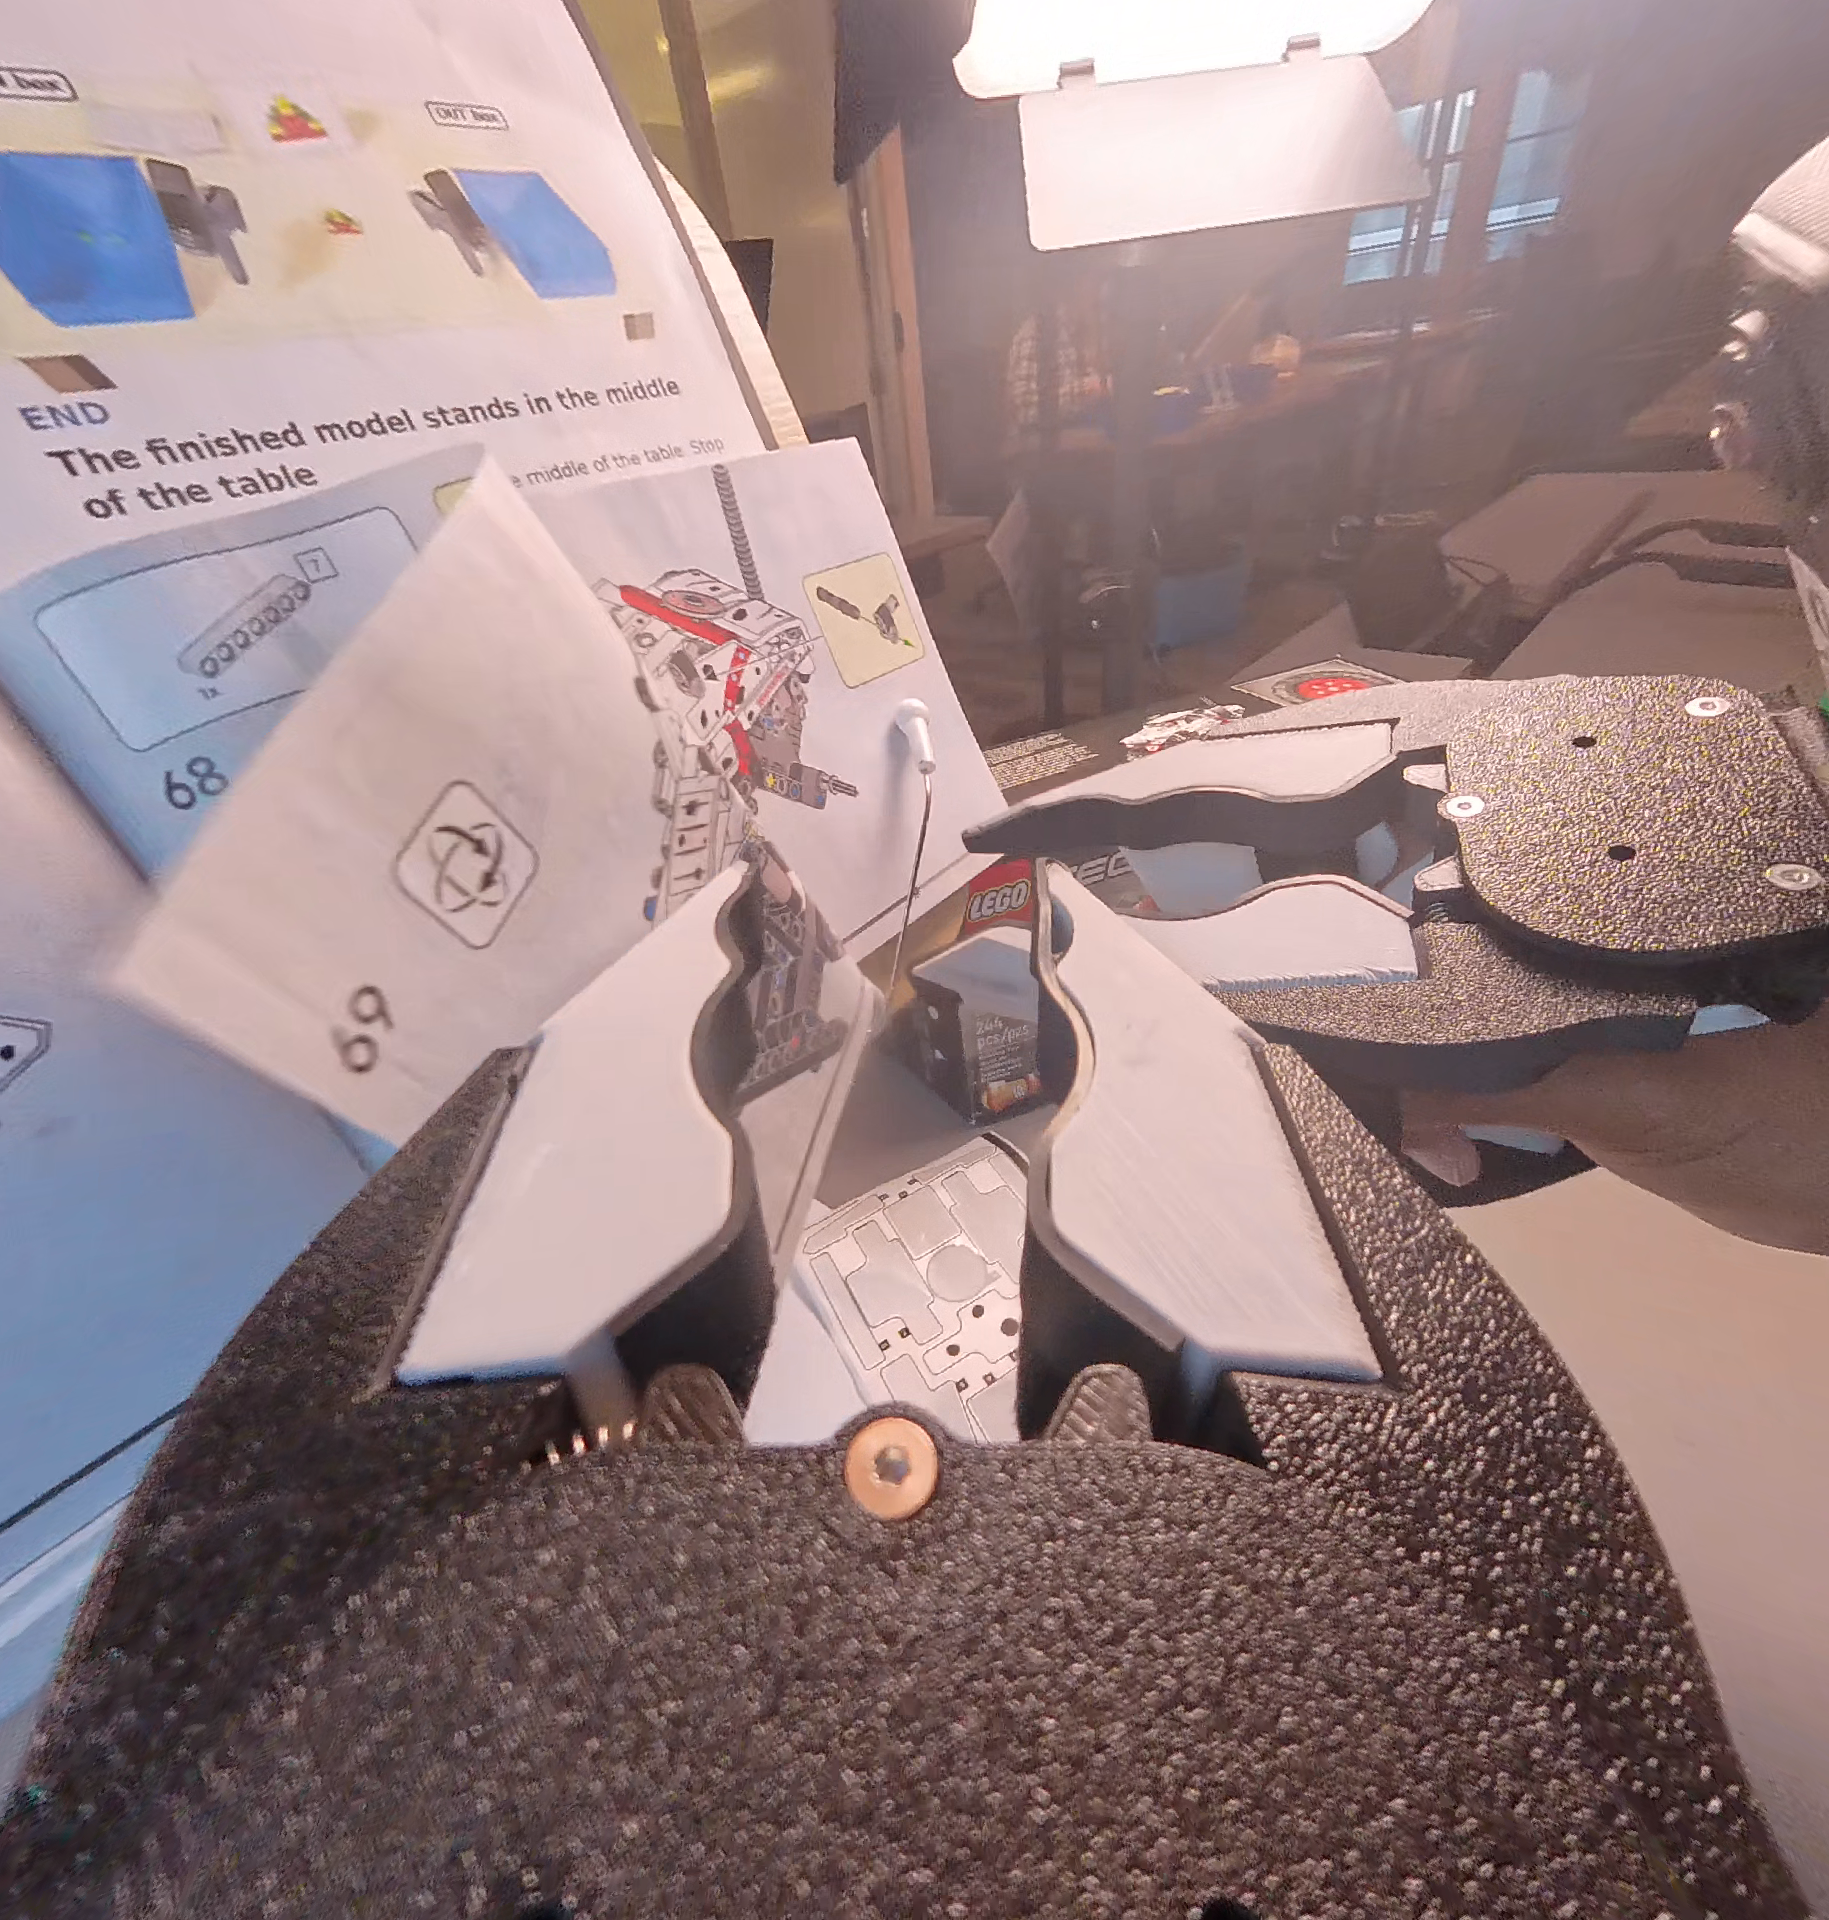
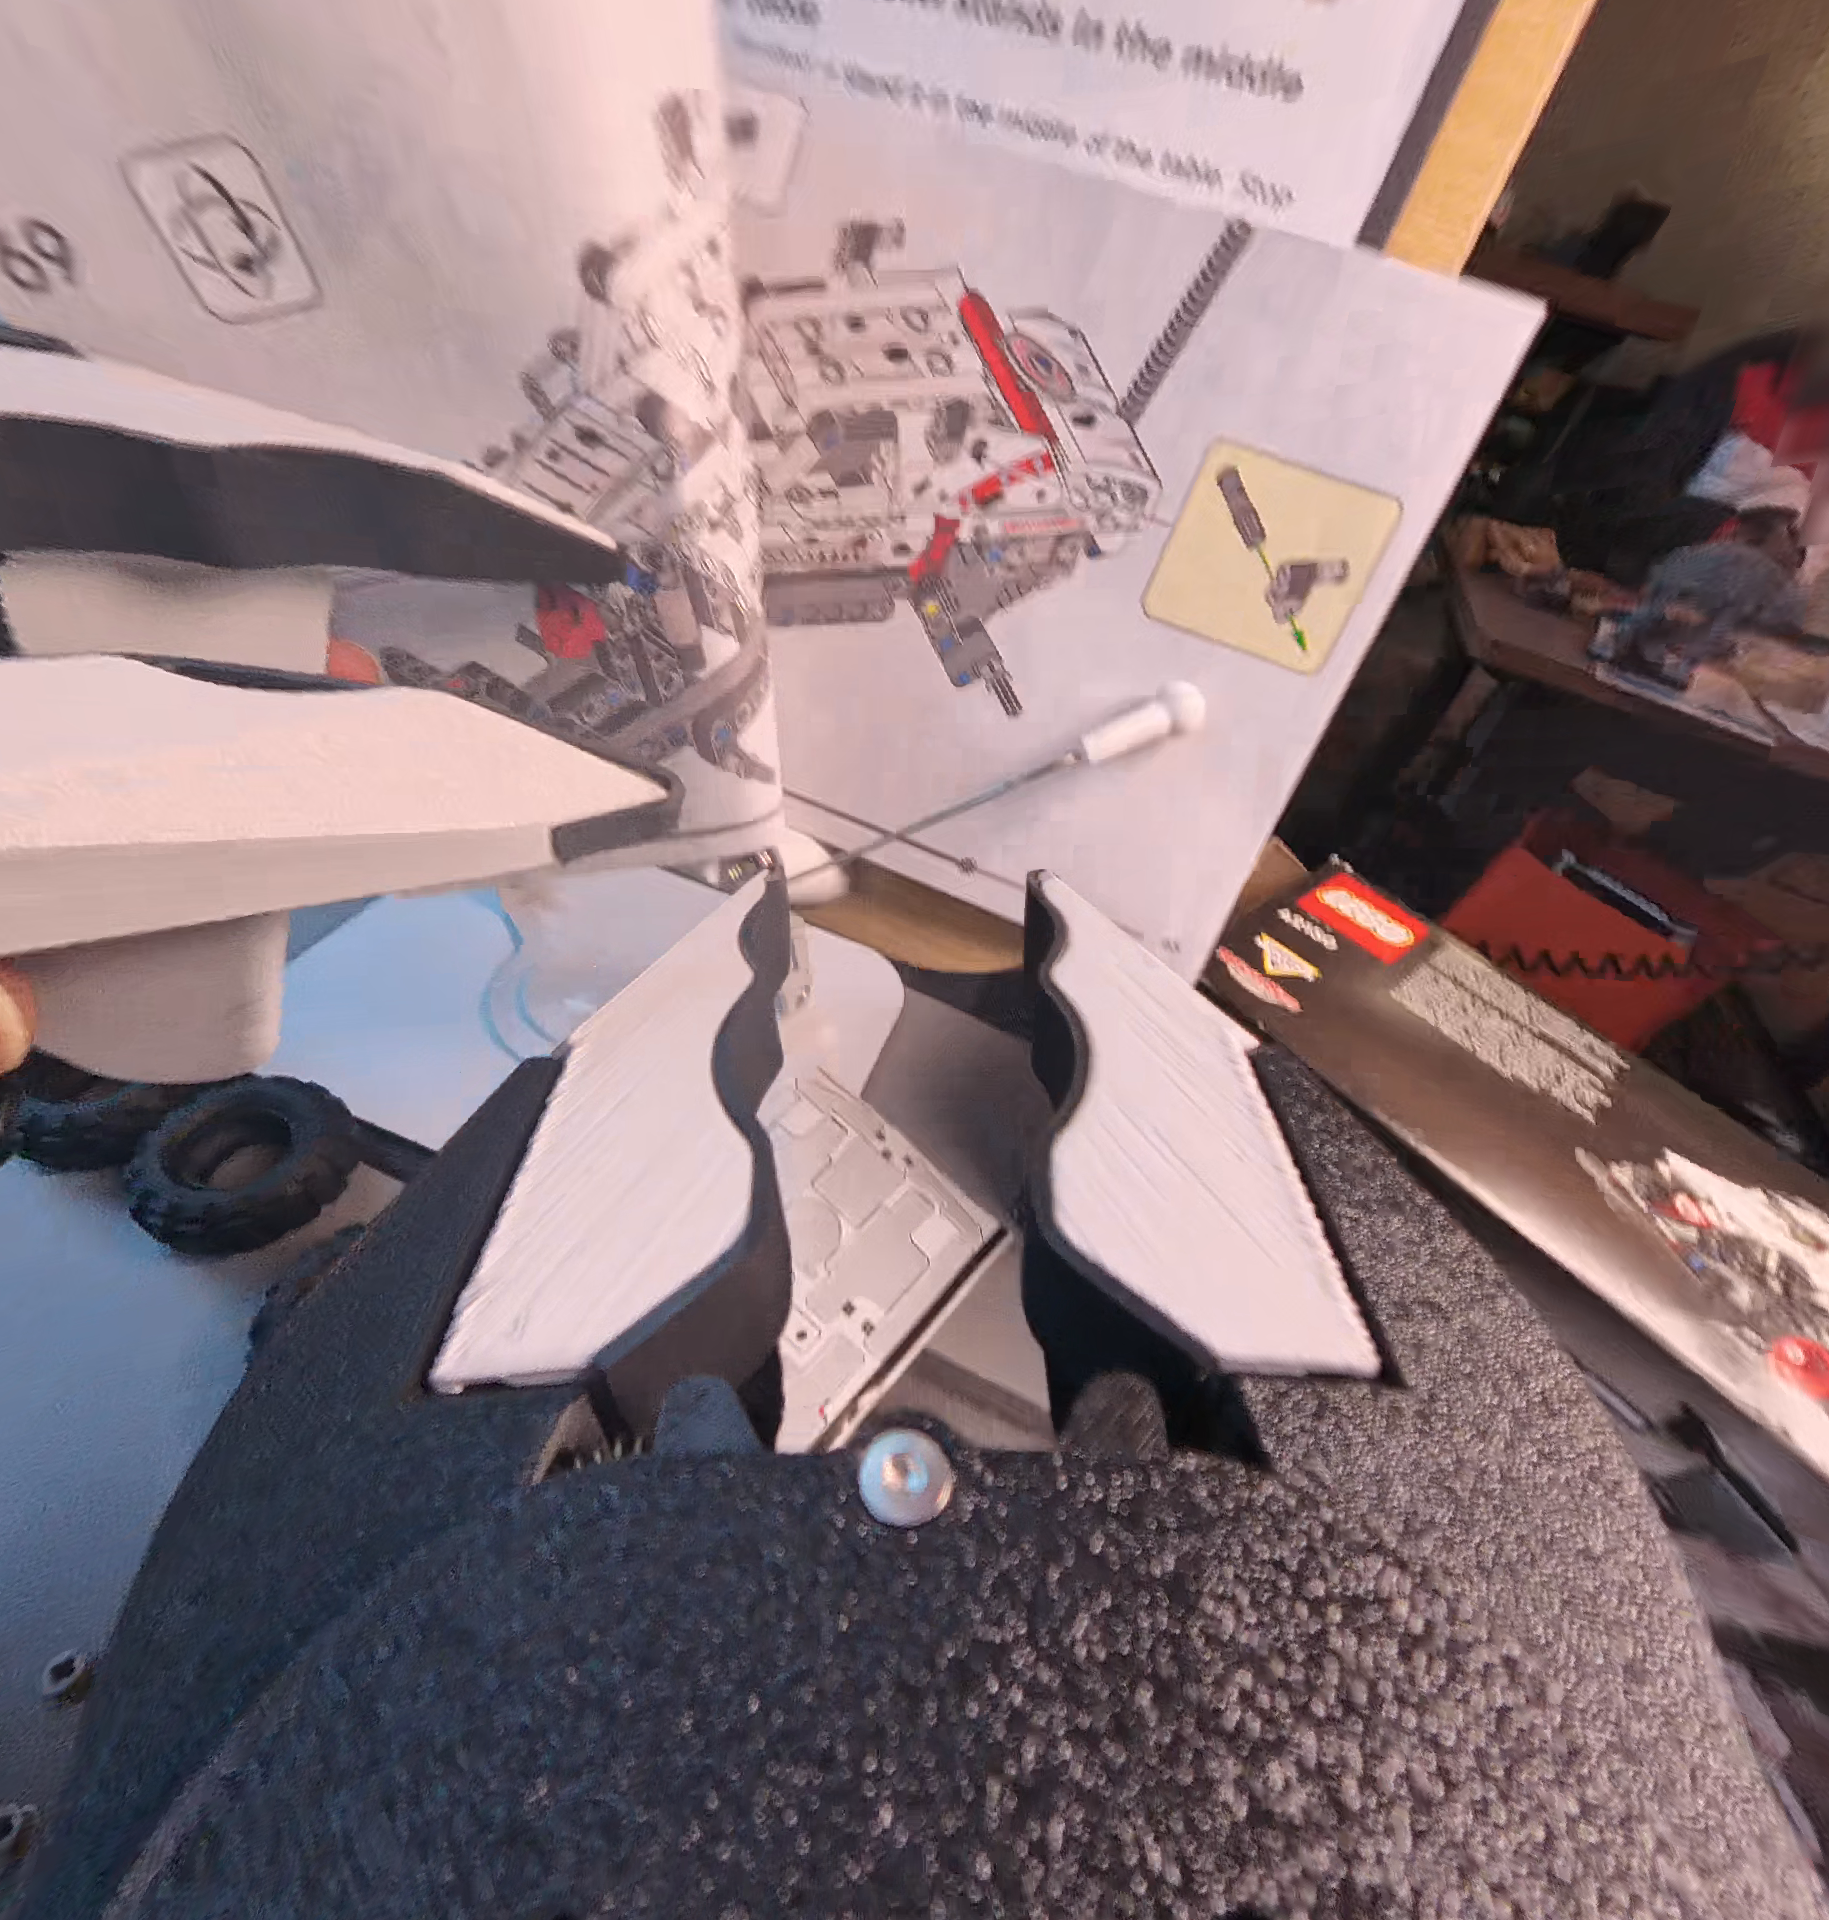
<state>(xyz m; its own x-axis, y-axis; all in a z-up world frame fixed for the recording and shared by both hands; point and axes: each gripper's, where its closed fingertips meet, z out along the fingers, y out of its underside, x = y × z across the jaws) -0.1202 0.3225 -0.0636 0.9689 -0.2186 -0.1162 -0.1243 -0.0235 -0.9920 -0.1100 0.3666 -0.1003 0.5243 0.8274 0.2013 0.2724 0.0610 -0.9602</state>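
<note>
An open instruction booklet (image 1: 785,675) stands propped up, showing a drawing of a white, grey and red model. One page (image 1: 390,810) curls loose, mid-turn. My left gripper (image 1: 894,878) is open; that page's lower edge runs between its fingers, untouched by either jaw. My right gripper (image 2: 905,883) is open and empty, low in front of the booklet (image 2: 993,468). It shows in the left wrist view (image 1: 1092,902) at right, held by a hand (image 1: 1616,1143). The left gripper (image 2: 645,686) shows at left in the right wrist view, tips at the curled page (image 2: 422,208).
A grey sticker sheet (image 1: 931,1278) lies flat under both grippers (image 2: 868,1226). A black toy-set box (image 2: 1512,1060) lies at right. A wire holder with a white tip (image 2: 1138,727) crosses the booklet. A black tyre (image 2: 235,1164) sits at left. A printed poster (image 1: 318,312) stands behind. About 6 cm separates my left fingertips from my right.
</note>
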